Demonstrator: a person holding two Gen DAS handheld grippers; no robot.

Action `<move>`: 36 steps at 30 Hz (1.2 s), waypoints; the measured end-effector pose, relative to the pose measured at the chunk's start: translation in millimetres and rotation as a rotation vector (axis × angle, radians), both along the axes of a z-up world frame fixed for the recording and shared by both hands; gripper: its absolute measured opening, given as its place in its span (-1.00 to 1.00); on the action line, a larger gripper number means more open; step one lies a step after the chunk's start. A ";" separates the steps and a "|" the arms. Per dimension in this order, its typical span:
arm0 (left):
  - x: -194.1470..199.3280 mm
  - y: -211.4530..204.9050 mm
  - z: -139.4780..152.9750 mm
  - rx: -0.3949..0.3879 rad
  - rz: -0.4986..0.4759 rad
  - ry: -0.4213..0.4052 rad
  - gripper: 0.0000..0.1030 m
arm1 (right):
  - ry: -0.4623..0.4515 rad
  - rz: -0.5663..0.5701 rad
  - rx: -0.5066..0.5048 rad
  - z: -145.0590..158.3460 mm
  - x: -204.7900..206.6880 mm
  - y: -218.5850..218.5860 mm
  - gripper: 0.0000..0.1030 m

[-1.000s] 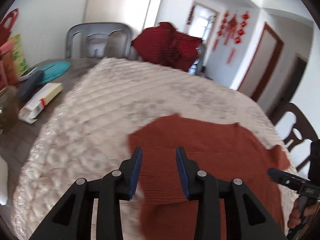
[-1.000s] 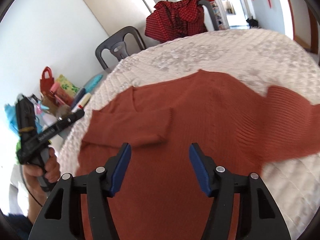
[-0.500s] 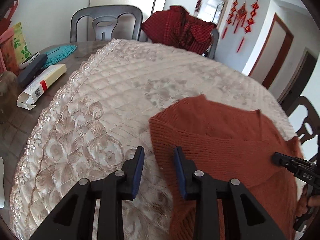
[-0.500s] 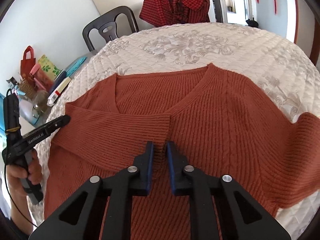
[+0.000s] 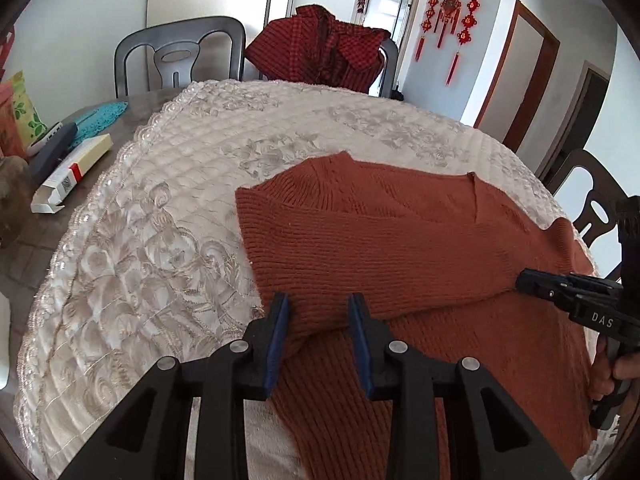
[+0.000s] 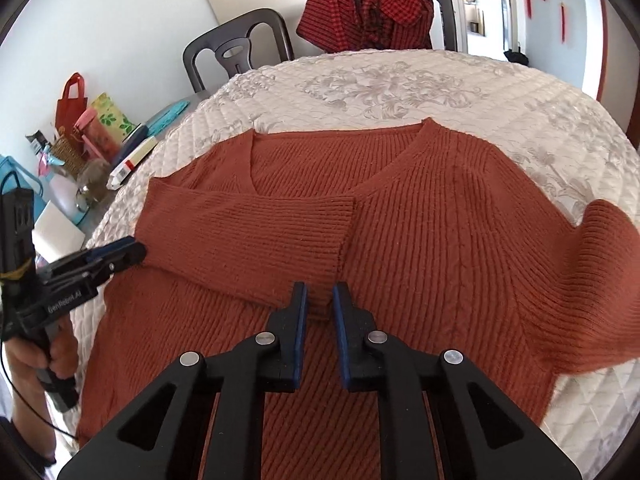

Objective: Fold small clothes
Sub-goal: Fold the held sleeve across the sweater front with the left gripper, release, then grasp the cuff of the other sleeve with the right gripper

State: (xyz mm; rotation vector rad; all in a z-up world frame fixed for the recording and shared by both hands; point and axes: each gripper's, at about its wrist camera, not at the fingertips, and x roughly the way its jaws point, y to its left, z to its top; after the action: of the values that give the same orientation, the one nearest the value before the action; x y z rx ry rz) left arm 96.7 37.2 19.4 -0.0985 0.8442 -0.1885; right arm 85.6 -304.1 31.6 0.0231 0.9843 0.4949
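A rust-orange ribbed V-neck sweater (image 6: pixel 432 216) lies flat on the quilted cream tablecloth (image 6: pixel 400 80). Its left sleeve (image 6: pixel 256 236) is folded across the chest; the other sleeve (image 6: pixel 600 280) hangs toward the table's right edge. My right gripper (image 6: pixel 319 300) hovers just in front of the folded sleeve's cuff, jaws narrowly apart with nothing between them. My left gripper (image 5: pixel 318 312) is open over the sweater's (image 5: pixel 400 240) folded sleeve edge, which lies between its jaws ungripped. Each gripper also shows in the other's view, the left (image 6: pixel 120 254) and the right (image 5: pixel 532 280).
A red checked garment (image 6: pixel 372 8) hangs over a chair at the far side. A grey chair (image 5: pixel 180 56) stands beside it. Boxes, bags and a jar (image 6: pixel 92 136) crowd the bare table on the left. A dark chair (image 5: pixel 592 200) stands at the right.
My right gripper closed from wide open to a narrow gap over the cuff. My left gripper drew back to the sleeve's fold, and the sleeve now lies across the chest.
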 end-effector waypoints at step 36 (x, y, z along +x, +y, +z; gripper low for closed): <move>-74.3 -53.0 14.0 -0.002 -0.047 -0.039 0.09 | -0.051 -0.085 0.066 14.2 -87.1 -71.1 -0.31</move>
State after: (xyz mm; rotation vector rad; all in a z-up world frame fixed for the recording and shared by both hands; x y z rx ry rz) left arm 22.3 -15.8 33.4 -0.0764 0.8076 -0.2348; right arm -1.5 -375.2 45.8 0.1103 0.9135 0.4479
